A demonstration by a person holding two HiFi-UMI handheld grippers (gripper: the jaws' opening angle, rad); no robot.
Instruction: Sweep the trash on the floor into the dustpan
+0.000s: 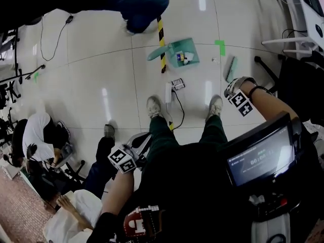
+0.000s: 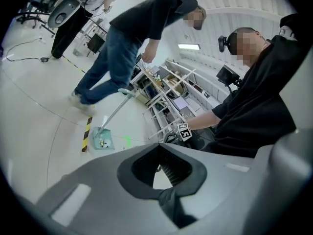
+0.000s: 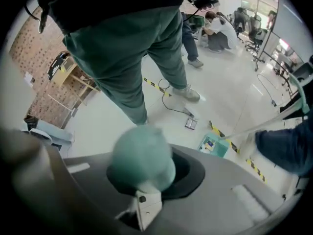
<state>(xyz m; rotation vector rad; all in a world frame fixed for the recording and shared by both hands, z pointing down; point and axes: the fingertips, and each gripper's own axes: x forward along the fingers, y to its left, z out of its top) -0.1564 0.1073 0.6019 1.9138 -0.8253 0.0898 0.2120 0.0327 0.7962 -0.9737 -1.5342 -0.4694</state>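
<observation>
Listing by role.

Right gripper (image 1: 237, 87): jaws clamped on the top end of a teal broom (image 1: 230, 69). The brush head sits low at the floor just ahead of the gripper, its long axis running away from the wearer.

Left gripper (image 1: 140, 145): jaws slightly apart with nothing between them, low by the left leg and well apart from the work.

Dustpan (image 1: 177, 52): teal, on the floor ahead and to the left of the brush head, beside a striped tape line (image 1: 162, 44). It already holds some trash (image 1: 182, 58), and a second person (image 1: 139, 4) holds its long handle.

Loose items: a small white scrap (image 1: 214, 60) between brush and pan, and a flat packet (image 1: 177, 83) nearer the feet.

Judgement: the sweep should run leftward, driven by the right arm, which is the nearer one.
</observation>
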